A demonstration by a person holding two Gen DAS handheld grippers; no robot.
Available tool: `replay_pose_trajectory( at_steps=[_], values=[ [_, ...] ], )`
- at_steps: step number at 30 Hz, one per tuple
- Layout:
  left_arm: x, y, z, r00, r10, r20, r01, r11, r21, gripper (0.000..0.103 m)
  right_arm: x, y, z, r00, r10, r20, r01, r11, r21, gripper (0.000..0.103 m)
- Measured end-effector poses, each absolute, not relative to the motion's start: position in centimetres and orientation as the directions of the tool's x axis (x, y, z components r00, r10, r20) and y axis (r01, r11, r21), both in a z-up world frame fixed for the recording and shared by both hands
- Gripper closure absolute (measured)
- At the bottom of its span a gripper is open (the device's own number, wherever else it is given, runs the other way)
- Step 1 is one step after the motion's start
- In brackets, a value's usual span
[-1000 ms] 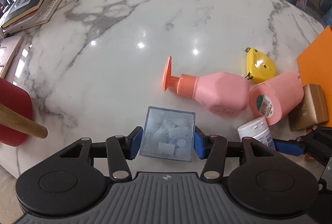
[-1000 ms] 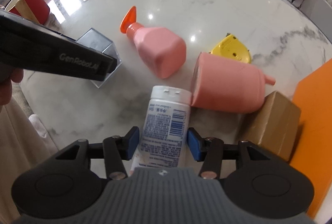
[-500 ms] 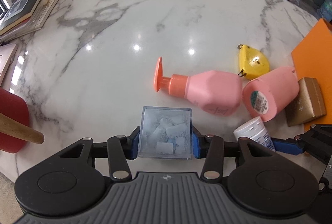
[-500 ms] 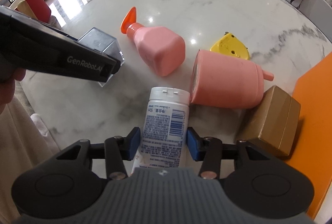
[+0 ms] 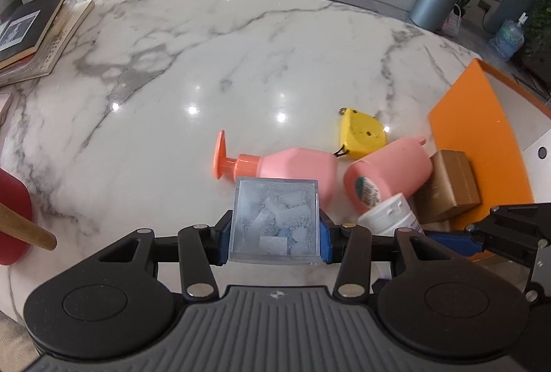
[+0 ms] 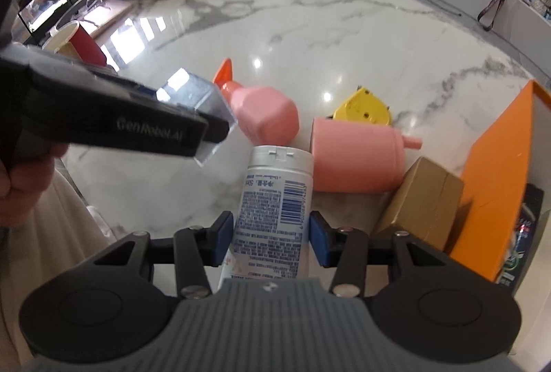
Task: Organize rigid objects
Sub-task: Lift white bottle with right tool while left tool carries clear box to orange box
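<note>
Left hand-held gripper [image 5: 273, 234] is clamped on the clear box [image 5: 274, 220] and right hand-held gripper [image 6: 272, 239] on the white bottle [image 6: 275, 199], both near the counter's [image 5: 206, 62] front edge, so the sorting looks barely begun, with pink pump bottle [image 5: 292, 167], pink cup [image 5: 389, 175], yellow tape measure [image 5: 361, 134] and brown box [image 5: 447, 186] apparently left.

left gripper [image 5: 273, 236]: black, blue pads, silver screws | right gripper [image 6: 272, 234]: same, grey ribbed housing
</note>
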State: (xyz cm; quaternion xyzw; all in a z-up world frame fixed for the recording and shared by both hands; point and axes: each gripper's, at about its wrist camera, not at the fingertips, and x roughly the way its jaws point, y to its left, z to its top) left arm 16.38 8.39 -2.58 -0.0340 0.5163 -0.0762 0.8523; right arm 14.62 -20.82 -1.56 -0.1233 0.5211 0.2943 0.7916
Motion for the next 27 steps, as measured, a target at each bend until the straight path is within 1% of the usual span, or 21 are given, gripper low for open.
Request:
replay_pose_trajectory(
  at_steps=[5, 12, 20, 27],
  values=[
    [15.7, 8.3, -1.6, 0.479, -0.177, -0.860, 0.081, 0.984, -0.158, 0.050, 14.2, -21.6, 0.2, 0.328, 0.353, -0.876, -0.591, 0.800, 0.101, 0.055],
    [14.9, 7.3, 0.5, 0.521, -0.180, -0.834, 0.088, 0.984, -0.157, 0.050, 13.4, -23.1, 3.2, 0.395, 0.384, -0.834, -0.576, 0.811, 0.101, 0.055],
    [14.2, 4.7, 3.8, 0.576, -0.207, -0.791, 0.139, 0.978, -0.155, 0.050, 12.4, -25.5, 7.8, 0.497, 0.415, -0.762, -0.549, 0.831, 0.095, 0.055],
    [13.8, 1.9, 6.2, 0.602, -0.266, -0.752, 0.192, 0.963, -0.187, 0.050, 11.7, -29.8, 10.9, 0.603, 0.397, -0.692, -0.475, 0.876, 0.089, 0.055]
  ],
)
